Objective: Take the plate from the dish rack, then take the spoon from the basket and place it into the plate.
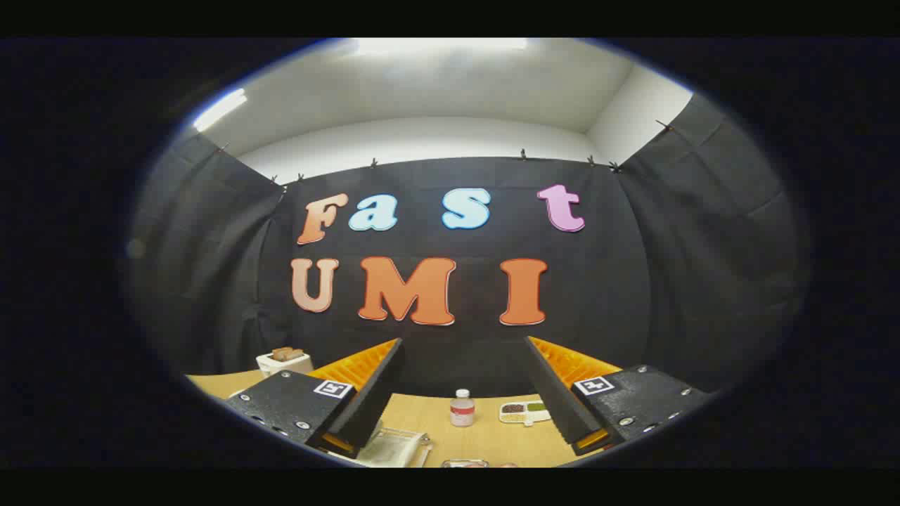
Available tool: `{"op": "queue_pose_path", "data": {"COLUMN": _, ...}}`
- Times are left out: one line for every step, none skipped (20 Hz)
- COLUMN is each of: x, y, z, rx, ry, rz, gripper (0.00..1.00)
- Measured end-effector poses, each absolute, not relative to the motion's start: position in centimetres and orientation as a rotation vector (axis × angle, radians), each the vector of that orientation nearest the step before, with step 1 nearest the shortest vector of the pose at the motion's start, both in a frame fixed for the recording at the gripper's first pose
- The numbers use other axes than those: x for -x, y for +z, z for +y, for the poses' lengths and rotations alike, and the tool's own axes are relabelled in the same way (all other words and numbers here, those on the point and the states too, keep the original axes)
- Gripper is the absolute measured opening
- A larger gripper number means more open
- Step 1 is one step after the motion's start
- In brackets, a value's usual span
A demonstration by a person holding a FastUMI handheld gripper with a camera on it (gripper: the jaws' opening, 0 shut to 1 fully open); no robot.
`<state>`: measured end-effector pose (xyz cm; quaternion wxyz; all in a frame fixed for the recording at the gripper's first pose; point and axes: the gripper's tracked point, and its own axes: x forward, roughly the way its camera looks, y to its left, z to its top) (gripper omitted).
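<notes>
1. The gripper point(460, 393) is holding its two fingers wide apart, with nothing between them.
2. It is looking out over the wooden table point(485, 432), high and level.
3. A small bottle point(462, 407) and a snack tray point(524, 412) are sitting beyond the fingers.
4. A clear thing point(394, 446) is lying low by the left finger; it may be the rack or the plate, too blurry to tell.
5. So the gripper is probably needing to tip down first.
</notes>
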<state>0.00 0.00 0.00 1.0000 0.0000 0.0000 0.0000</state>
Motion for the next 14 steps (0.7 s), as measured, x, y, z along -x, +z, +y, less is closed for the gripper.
{"op": "queue_pose_path", "data": {"x": 0.1, "y": 0.3, "z": 0.4, "rx": 0.0, "ry": 0.002, "rz": 0.004, "gripper": 0.98}}
{"op": "queue_pose_path", "data": {"x": 0.2, "y": 0.8, "z": 1.1, "rx": 0.002, "ry": 0.007, "rz": -0.001, "gripper": 0.98}}
{"op": "queue_pose_path", "data": {"x": 0.2, "y": 1.3, "z": 1.6, "rx": 0.008, "ry": 0.014, "rz": -0.003, "gripper": 0.98}}
{"op": "queue_pose_path", "data": {"x": 0.3, "y": 1.7, "z": 2.1, "rx": 0.006, "ry": 0.02, "rz": -0.006, "gripper": 0.98}}
{"op": "queue_pose_path", "data": {"x": 0.3, "y": 1.9, "z": 2.8, "rx": 0.001, "ry": 0.029, "rz": -0.004, "gripper": 0.98}}
{"op": "queue_pose_path", "data": {"x": 0.3, "y": 2.0, "z": 3.3, "rx": -0.009, "ry": 0.037, "rz": -0.002, "gripper": 0.98}}
{"op": "queue_pose_path", "data": {"x": 0.3, "y": 2.3, "z": 3.9, "rx": -0.018, "ry": 0.045, "rz": 0.003, "gripper": 0.98}}
{"op": "queue_pose_path", "data": {"x": 0.2, "y": 2.5, "z": 4.4, "rx": -0.025, "ry": 0.049, "rz": 0.006, "gripper": 0.98}}
{"op": "queue_pose_path", "data": {"x": 0.1, "y": 2.8, "z": 4.8, "rx": -0.026, "ry": 0.053, "rz": 0.003, "gripper": 0.99}}
{"op": "queue_pose_path", "data": {"x": 0.0, "y": 3.0, "z": 5.0, "rx": -0.024, "ry": 0.052, "rz": -0.001, "gripper": 0.99}}
{"op": "queue_pose_path", "data": {"x": -0.2, "y": 3.2, "z": 5.2, "rx": -0.023, "ry": 0.049, "rz": -0.006, "gripper": 0.98}}
{"op": "queue_pose_path", "data": {"x": -0.2, "y": 3.2, "z": 5.4, "rx": -0.025, "ry": 0.049, "rz": -0.004, "gripper": 0.98}}
{"op": "queue_pose_path", "data": {"x": -0.3, "y": 3.2, "z": 5.8, "rx": -0.035, "ry": 0.053, "rz": 0.0, "gripper": 0.98}}
{"op": "queue_pose_path", "data": {"x": -0.4, "y": 3.1, "z": 6.1, "rx": -0.042, "ry": 0.06, "rz": 0.012, "gripper": 0.98}}
